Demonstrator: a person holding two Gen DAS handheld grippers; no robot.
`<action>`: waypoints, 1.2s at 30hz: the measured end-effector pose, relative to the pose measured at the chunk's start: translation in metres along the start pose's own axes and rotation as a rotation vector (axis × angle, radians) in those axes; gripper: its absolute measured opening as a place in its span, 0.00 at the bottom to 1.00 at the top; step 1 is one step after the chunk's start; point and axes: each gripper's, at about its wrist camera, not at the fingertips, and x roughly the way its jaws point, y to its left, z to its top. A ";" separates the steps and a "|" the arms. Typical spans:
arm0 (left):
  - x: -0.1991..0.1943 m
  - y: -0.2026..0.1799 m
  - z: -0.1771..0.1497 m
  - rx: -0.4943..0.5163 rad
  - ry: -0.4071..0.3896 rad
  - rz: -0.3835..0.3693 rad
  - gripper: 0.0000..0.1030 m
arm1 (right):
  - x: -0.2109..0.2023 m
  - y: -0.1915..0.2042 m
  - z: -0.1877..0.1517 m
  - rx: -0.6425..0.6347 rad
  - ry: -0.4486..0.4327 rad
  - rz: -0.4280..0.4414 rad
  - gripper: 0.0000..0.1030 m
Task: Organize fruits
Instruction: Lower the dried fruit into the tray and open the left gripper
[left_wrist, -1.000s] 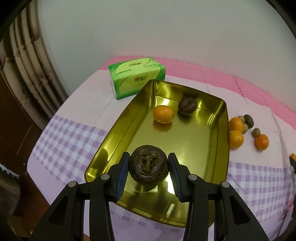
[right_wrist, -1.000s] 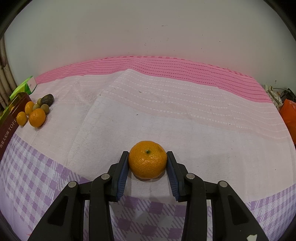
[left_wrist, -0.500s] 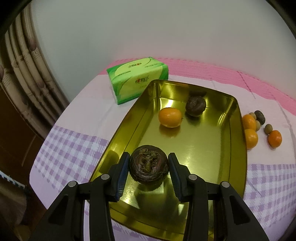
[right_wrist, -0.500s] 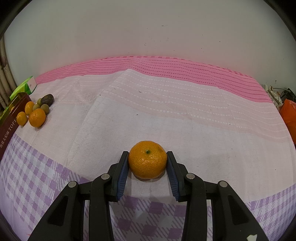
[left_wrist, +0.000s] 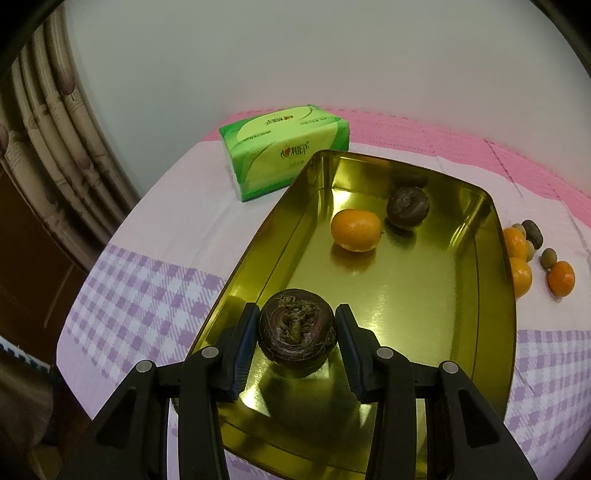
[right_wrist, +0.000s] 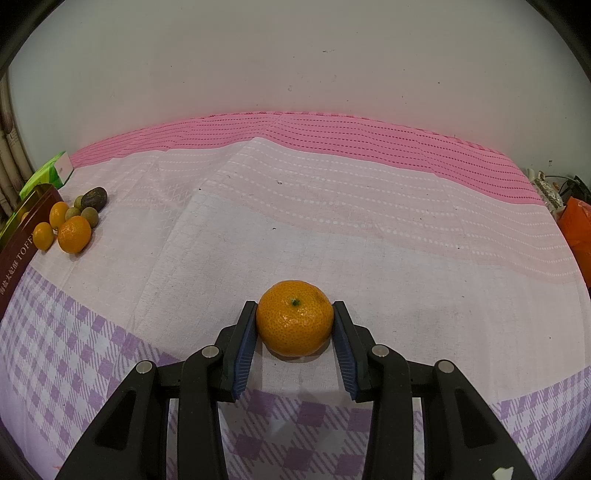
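Fruits are split btw a gold tray (left_wrist: 476, 295) and the counter (right_wrist: 332, 229), which has a pink, white & purple-check cloth. Left tool (left_wrist: 297, 332) is clamped on a dark brown fruit (left_wrist: 297, 326), both pads touching its sides, over the tray's near end; can't tell if it touches the tray floor. Inside the tray at approx 12 o'clock from that fruit: an orange (left_wrist: 355, 229) and a second dark fruit (left_wrist: 407, 206), just beside each other. Outside the tray's right wall, at 2 o'clock, a loose cluster (left_wrist: 528, 254) of small oranges and brownish fruits on the cloth. Green tissue pack (left_wrist: 284, 147) sits near the tray's far left corner. Right tool (right_wrist: 294, 326) grips a big orange (right_wrist: 294, 322) resting on the cloth, well apart from the cluster, which shows at 10 o'clock in right wrist view.
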 end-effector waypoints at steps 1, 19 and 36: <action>0.001 0.000 0.000 0.002 0.001 0.001 0.42 | 0.000 0.000 0.000 0.000 0.000 0.000 0.36; 0.008 0.002 -0.003 0.002 0.011 0.025 0.43 | 0.000 0.001 0.001 0.001 0.008 -0.007 0.35; -0.032 0.000 0.003 0.007 -0.031 -0.012 0.52 | -0.049 0.048 0.023 -0.040 -0.041 0.081 0.35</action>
